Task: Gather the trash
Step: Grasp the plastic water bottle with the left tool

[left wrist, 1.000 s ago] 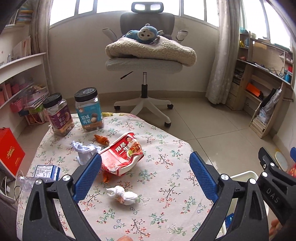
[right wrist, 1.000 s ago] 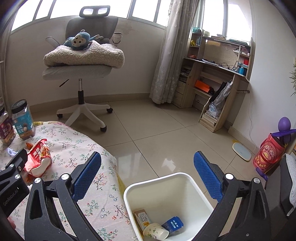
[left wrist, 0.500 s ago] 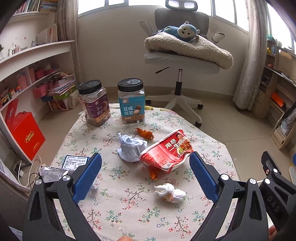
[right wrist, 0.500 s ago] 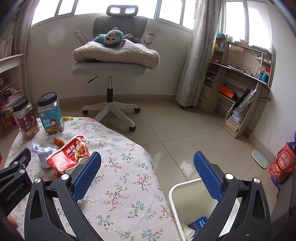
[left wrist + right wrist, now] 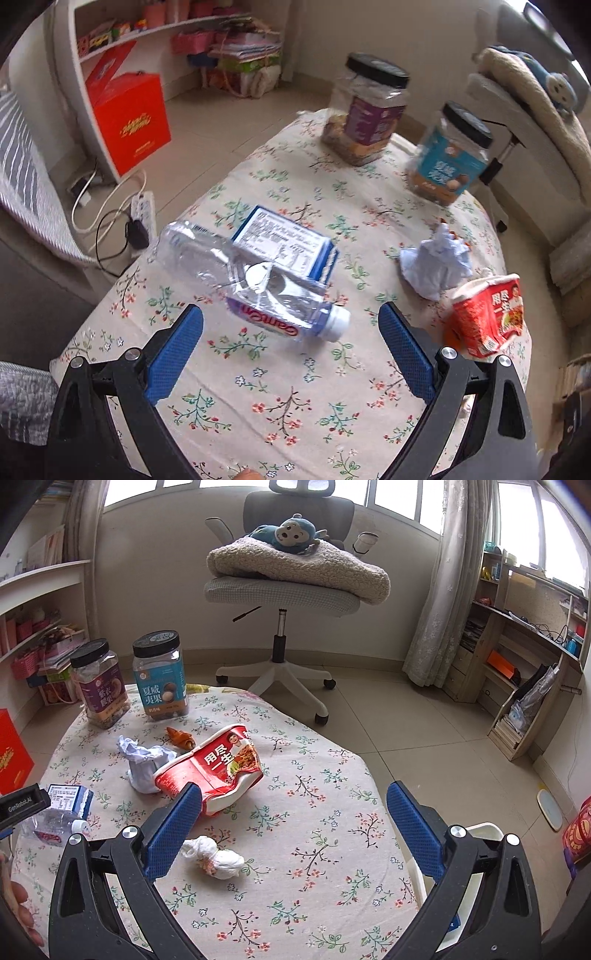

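Since the earlier frame, left tool (image 5: 290, 347) swung left and tipped down over the counter (image 5: 258, 398); right tool (image 5: 294, 825) turned from bin to counter. Both spread wide, empty. Crushed bottle (image 5: 251, 284) lies just ahead of left tool, long axis diagonal, cap toward lower right, overlapping blue box (image 5: 284, 245). Noodle cup (image 5: 214, 771) on its side beyond right tool's left finger.

On the table (image 5: 314, 823): two jars (image 5: 99, 683) at the far left edge, side by side. Crumpled paper (image 5: 142, 760) lies before them, touching the noodle cup (image 5: 214, 768) on its right. Tissue wad (image 5: 218, 856) lies nearer, before the cup. Bottle (image 5: 258, 291) overlaps the small box (image 5: 288, 243) at the left edge. Chair (image 5: 284, 590) stands behind the table.
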Demonstrator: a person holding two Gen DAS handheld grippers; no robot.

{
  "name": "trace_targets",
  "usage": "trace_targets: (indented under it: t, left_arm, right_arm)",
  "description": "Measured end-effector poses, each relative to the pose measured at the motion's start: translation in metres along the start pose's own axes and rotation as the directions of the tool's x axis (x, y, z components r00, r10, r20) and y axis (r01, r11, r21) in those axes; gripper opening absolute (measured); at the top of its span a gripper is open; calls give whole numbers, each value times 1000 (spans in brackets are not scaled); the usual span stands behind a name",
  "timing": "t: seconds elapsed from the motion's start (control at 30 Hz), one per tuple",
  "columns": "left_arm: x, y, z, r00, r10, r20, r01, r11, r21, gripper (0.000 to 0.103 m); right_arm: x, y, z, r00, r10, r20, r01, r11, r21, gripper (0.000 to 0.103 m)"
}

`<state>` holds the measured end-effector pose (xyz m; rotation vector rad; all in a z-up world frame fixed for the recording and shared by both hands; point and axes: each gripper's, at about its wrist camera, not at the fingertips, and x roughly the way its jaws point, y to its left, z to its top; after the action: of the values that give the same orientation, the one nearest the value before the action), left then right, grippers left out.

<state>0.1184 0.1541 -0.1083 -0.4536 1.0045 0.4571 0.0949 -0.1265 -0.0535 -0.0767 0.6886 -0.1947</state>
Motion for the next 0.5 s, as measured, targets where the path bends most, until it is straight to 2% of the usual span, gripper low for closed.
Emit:
trace_targets:
  t: [0.17,0.3,0.37,0.5]
  left_arm:
    - [43,41,16,994,-22,-105,2,981,-194,93]
    - [73,55,27,982,-49,-182,0,964,-264,93]
    - [85,59,30,975,-95,-200,30,951,-307,93]
    - [101,59,34,957,-166,-238,79,938,-339,88]
  right_arm:
    - [32,9,-15,986,93,-136,-99,994,-39,96]
    - [60,15,-31,958,153,-244,-172,983,-59,96]
    - [74,20,-37,934,204,-293,-233,970,-69,96]
    - [93,35,-42,907,254,-334,-308,944,-119,96]
